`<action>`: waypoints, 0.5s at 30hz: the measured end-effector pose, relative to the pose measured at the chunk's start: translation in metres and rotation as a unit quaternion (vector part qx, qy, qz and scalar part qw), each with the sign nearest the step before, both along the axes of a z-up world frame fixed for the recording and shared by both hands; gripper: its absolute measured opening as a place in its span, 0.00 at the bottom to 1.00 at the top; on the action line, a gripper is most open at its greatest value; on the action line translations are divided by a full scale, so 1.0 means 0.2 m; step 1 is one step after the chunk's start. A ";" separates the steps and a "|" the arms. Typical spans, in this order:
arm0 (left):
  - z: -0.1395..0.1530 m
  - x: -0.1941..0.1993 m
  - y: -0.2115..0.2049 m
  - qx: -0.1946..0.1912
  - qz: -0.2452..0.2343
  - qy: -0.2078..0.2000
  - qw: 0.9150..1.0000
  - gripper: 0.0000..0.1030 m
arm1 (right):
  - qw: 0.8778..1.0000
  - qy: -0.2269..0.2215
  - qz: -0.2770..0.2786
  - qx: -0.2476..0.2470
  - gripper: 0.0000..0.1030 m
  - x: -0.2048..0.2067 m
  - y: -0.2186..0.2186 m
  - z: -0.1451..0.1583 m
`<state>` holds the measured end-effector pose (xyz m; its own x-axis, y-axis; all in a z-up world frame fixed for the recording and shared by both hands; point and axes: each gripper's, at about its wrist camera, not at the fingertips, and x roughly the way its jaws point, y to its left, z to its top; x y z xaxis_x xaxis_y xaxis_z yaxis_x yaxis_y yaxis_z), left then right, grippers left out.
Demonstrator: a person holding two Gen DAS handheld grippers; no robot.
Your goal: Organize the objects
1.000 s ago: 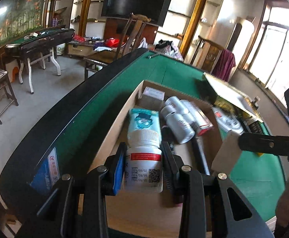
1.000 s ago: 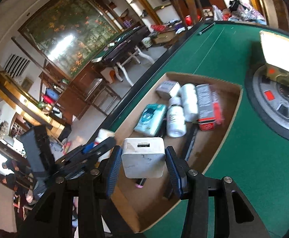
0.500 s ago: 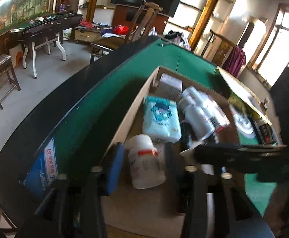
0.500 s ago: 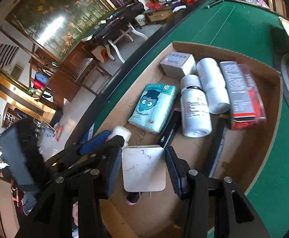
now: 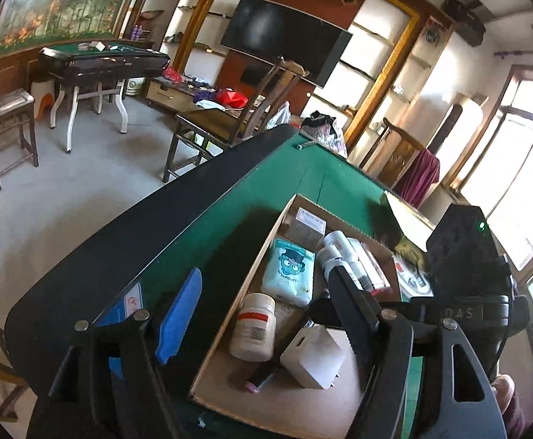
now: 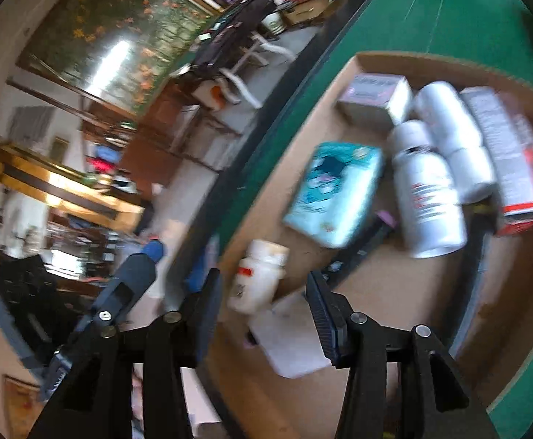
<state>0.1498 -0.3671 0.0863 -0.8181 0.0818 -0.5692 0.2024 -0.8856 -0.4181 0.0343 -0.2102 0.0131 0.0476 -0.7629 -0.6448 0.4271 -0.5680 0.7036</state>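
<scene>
Both sets of jaws have just been opening and grip nothing. Left gripper (image 5: 262, 314) stands wide above the white pill bottle (image 5: 253, 327), lying in the cardboard box (image 5: 259, 256) on the green worktop (image 5: 229, 212). Right gripper (image 6: 262, 311) stands apart around the white charger (image 6: 288, 344), at 3 o'clock of the bottle.

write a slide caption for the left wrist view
Open left gripper above a cardboard tray holding a pill bottle and white charger.
</scene>
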 end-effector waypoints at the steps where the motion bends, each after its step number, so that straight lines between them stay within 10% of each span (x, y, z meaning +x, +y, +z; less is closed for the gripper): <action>1: 0.00 0.00 -0.01 0.003 0.001 -0.001 1.000 0.70 | 1.000 -0.002 -0.004 -0.002 0.60 0.00 0.02 0.00; 15: -0.05 -0.10 0.40 -0.027 -0.092 -0.051 0.994 0.71 | 0.982 0.095 -0.160 0.006 0.80 0.01 0.65 0.20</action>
<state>0.1293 -0.2871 0.0758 -0.7300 0.1911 -0.6562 0.0741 -0.9323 -0.3540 0.0372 -0.0796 0.0523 -0.3163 -0.7119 -0.6270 0.3487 -0.7019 0.6211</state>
